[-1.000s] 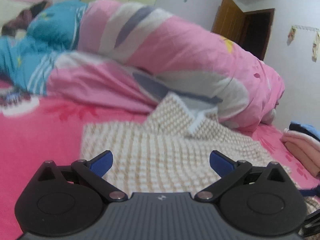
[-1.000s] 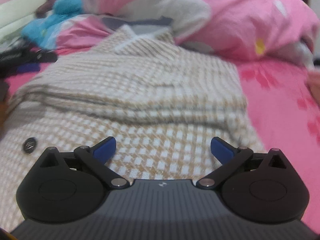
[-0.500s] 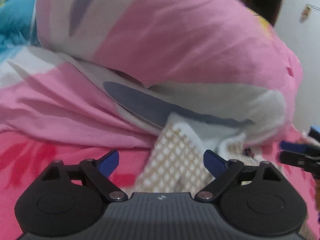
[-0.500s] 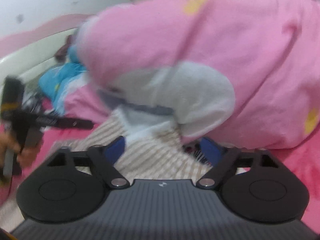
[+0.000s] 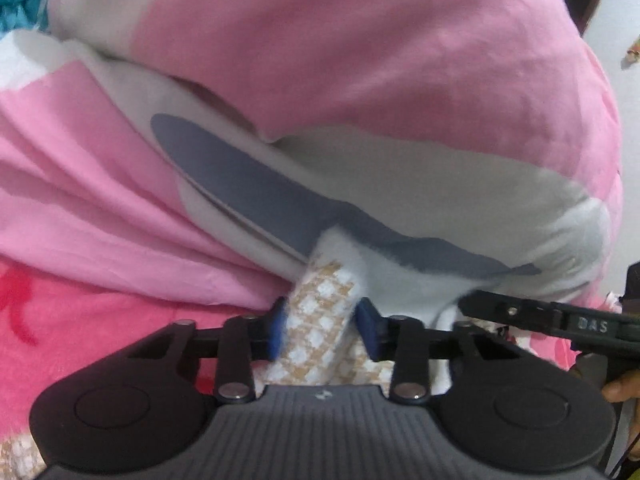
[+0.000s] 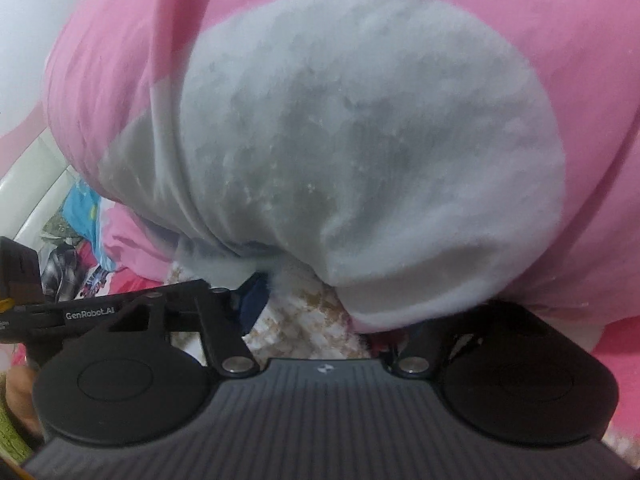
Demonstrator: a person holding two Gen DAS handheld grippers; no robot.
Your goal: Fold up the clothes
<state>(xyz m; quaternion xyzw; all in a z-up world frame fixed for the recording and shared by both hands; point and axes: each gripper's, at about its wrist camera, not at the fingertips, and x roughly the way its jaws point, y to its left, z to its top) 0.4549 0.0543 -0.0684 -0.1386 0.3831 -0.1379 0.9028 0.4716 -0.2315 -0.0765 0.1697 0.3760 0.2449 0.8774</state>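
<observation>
As both grippers have been brought from the near, open spread of the checked garment [image 5: 320,332] to its far edge under the pink-and-grey quilt [image 5: 360,100], the view is now filled by the quilt. The left gripper [image 5: 322,330] has just been closing, and a bunched fold of the tan-and-white cloth is pinched between its narrowed blue pads [image 5: 276,332]. The right gripper [image 6: 312,308] has also been closing; cloth lies between its jaws, but its right finger is hidden under the quilt, so a grip cannot be told. It is judged that the far edge is being secured so the garment can be drawn free for folding.
</observation>
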